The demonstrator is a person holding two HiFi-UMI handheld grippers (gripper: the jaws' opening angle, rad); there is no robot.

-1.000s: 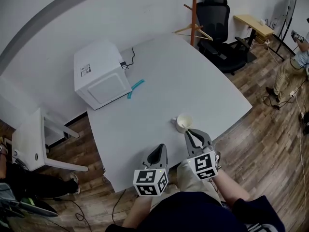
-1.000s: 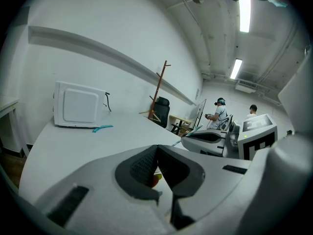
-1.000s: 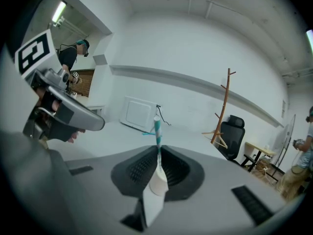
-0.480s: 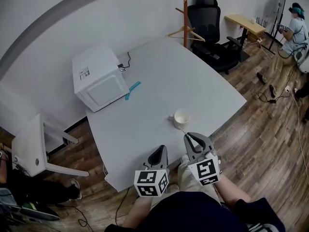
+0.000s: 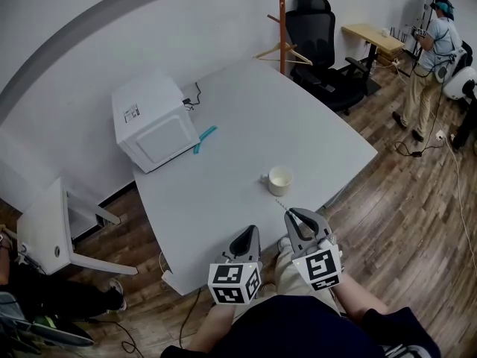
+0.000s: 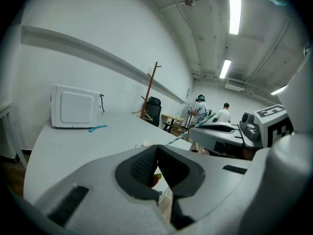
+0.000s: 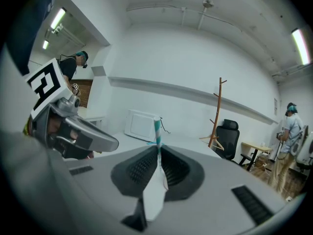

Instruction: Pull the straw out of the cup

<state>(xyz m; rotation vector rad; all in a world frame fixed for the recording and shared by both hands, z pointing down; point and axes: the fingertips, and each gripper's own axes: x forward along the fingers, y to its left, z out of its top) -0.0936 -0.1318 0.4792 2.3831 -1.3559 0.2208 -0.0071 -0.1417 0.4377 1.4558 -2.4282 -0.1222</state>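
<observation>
The right gripper (image 5: pixel 292 213) pinches the straw (image 7: pixel 157 131), the cup (image 5: pixel 279 180) at its eleven o'clock; the left gripper (image 5: pixel 246 235) sits pressed together.

Up top, the head view looks steeply down on the white table (image 5: pixel 246 125), with the left gripper (image 5: pixel 246 234) and right gripper (image 5: pixel 292 213) close at its bottom edge. Each gripper view sits low, right behind its own jaws, peering almost level across the tabletop. Both catch the microwave (image 6: pixel 73 112) and coat stand (image 7: pixel 217 114) that the head view also sees, and each has the other gripper at its side.
</observation>
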